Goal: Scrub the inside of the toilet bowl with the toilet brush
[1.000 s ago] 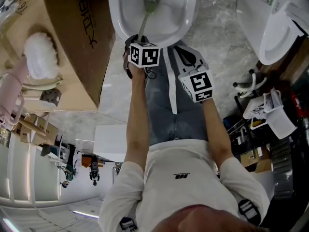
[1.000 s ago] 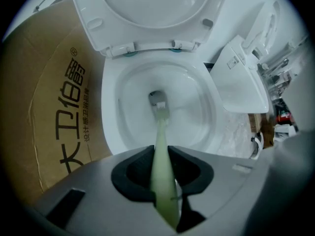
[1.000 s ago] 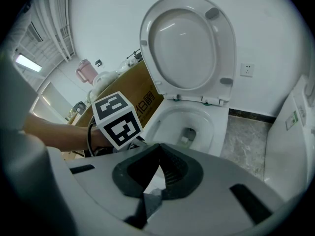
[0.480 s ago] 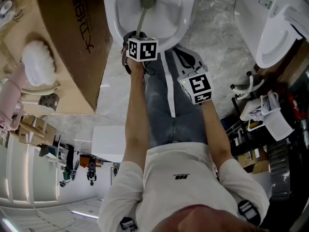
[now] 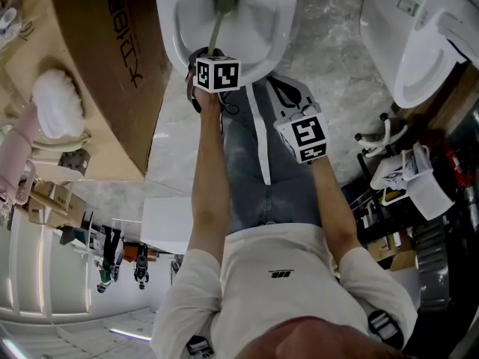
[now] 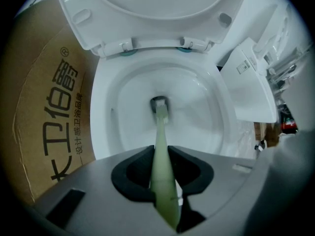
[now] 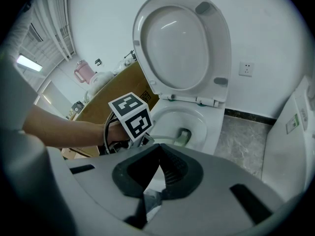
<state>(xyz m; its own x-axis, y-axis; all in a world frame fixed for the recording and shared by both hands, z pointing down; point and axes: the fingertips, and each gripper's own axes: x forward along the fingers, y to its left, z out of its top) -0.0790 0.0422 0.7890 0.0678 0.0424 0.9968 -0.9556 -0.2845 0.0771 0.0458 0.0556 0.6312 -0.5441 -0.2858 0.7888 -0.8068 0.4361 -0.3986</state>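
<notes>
The white toilet bowl point(image 5: 258, 47) is at the top of the head view, with its lid point(image 6: 157, 14) raised. A pale green toilet brush point(image 6: 163, 166) runs from my left gripper point(image 6: 160, 154) down into the bowl. Its head point(image 6: 160, 107) rests at the bottom near the drain. My left gripper point(image 5: 212, 54) is shut on the brush handle, just over the bowl's front rim. My right gripper point(image 5: 288, 96) hangs to the right of the bowl, over the person's leg. In the right gripper view its jaws point(image 7: 160, 154) are shut with nothing between them.
A large brown cardboard box point(image 5: 112, 58) stands tight against the bowl's left side. A second white toilet point(image 5: 419, 43) sits at the right on the marble floor point(image 5: 337, 36). A white caddy point(image 5: 419, 182) with clutter is at the far right. A white fluffy object point(image 5: 56, 96) lies at the left.
My left gripper has moved slightly forward over the bowl's rim, still holding the brush, whose head stays at the bowl's bottom. The right gripper has hardly moved.
</notes>
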